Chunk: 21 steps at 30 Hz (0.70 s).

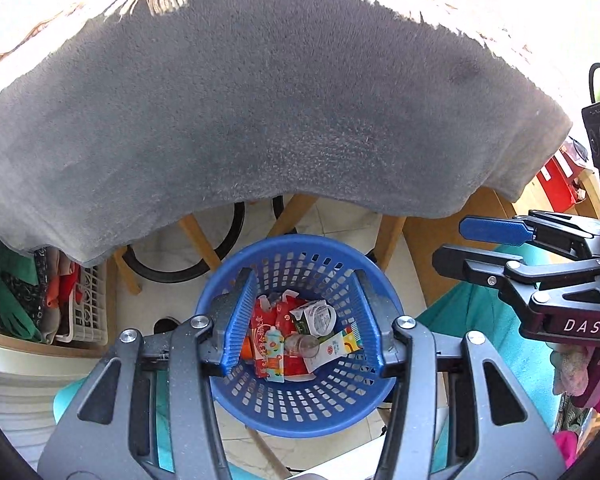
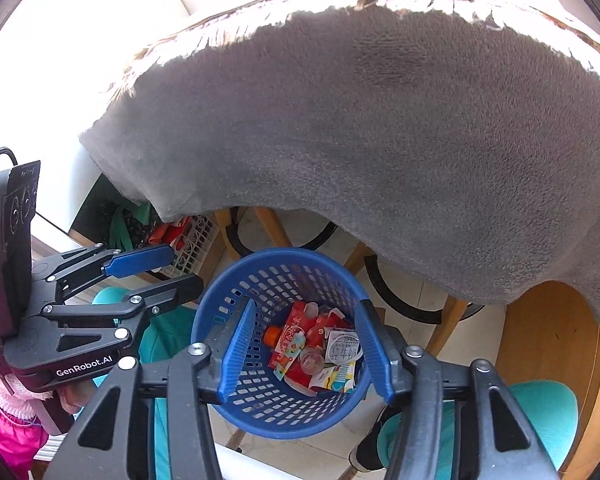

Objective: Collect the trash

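Observation:
A blue perforated trash basket (image 1: pixel 300 404) stands on the floor below both grippers; it also shows in the right wrist view (image 2: pixel 236 308). Inside lie red snack pouches (image 1: pixel 266 330), a small white milk carton (image 1: pixel 316 316) and a clear plastic cup (image 1: pixel 302 345); the same pile shows in the right wrist view (image 2: pixel 312 350). My left gripper (image 1: pixel 306 320) is open and empty above the basket. My right gripper (image 2: pixel 306 346) is also open and empty above it. The right gripper appears in the left wrist view (image 1: pixel 464 244), the left gripper in the right wrist view (image 2: pixel 180 268).
A table covered by a grey plush cloth (image 1: pixel 260 112) fills the upper view, its edge overhanging the basket. Wooden stool legs (image 1: pixel 198 240) and black rings stand under it. A white crate (image 1: pixel 88 304) with clothes sits at the left. Teal chair seats (image 2: pixel 548 416) flank the basket.

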Available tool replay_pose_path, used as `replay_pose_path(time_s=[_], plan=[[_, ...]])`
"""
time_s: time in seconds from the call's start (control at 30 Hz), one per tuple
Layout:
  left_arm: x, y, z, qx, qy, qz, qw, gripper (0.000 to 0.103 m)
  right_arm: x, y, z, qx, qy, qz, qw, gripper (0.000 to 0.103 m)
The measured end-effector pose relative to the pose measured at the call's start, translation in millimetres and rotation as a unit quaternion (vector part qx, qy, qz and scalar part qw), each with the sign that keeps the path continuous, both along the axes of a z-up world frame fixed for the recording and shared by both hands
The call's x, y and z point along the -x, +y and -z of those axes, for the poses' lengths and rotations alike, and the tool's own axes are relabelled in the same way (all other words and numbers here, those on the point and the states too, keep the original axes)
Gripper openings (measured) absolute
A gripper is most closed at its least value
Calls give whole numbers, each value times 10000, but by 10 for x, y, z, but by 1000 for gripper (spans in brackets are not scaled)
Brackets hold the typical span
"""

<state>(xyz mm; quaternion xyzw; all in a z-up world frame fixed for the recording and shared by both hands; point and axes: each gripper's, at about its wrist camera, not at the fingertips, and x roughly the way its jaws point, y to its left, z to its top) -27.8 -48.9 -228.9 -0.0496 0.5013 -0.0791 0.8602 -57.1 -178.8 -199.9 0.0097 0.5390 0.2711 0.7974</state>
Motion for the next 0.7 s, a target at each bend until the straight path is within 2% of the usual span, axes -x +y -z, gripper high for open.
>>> replay_pose_path(time_s=[0.2,0.3,0.43,0.7], plan=[[6,-30,-134,-85,-176,-11,9998,49,-8,-80,-115,-12,-124,8,9999,57],[7,-35,-218,-87,-280,-17,9996,49,-6,-118,-203,-55,-256,54,9996,72],[19,-60,-335,-158,-462,-24,9988,57,-3,-146,-349,-94,-448,87,9989,76],[43,-53,-564,-135,-760,-30,9970,58,27,-180,-646,-129,-827,107,9964,81]])
